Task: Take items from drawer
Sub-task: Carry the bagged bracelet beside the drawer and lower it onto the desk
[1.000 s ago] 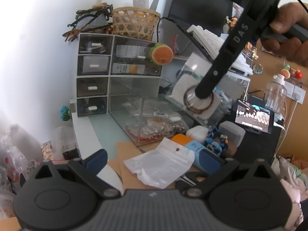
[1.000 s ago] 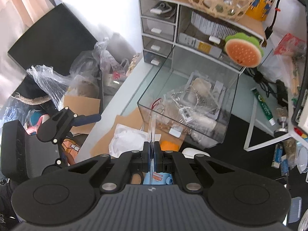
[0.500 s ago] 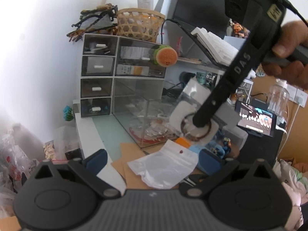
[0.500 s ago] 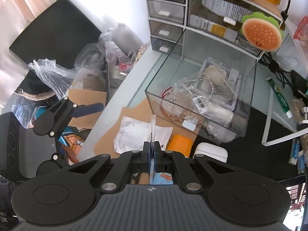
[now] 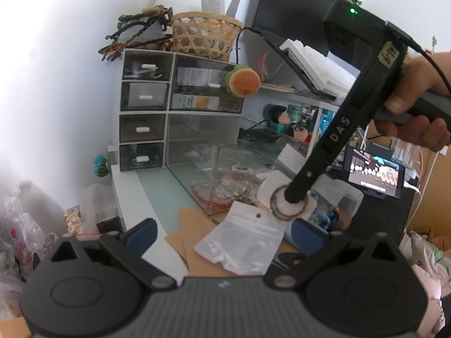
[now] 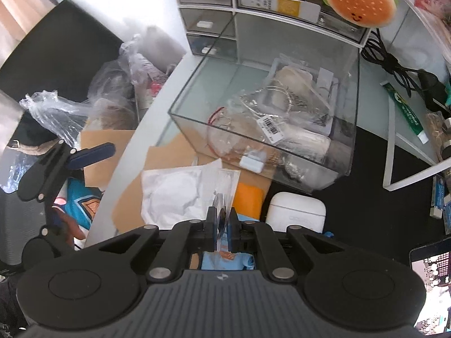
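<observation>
Your right tool (image 6: 221, 229) is clamped on a clear packet (image 5: 287, 202) holding a brown bracelet, just near of the pulled-out clear drawer (image 6: 270, 152), above the surface (image 6: 132, 152). Your left tool (image 5: 222, 232) stands wide open with nothing between its fingers, near a flat zip bag (image 5: 242, 242).

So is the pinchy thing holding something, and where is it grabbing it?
Yes. The right gripper pinches a clear bag with a bracelet in it, near the bag's middle by the bracelet. The left gripper is open, holding nothing.
</observation>
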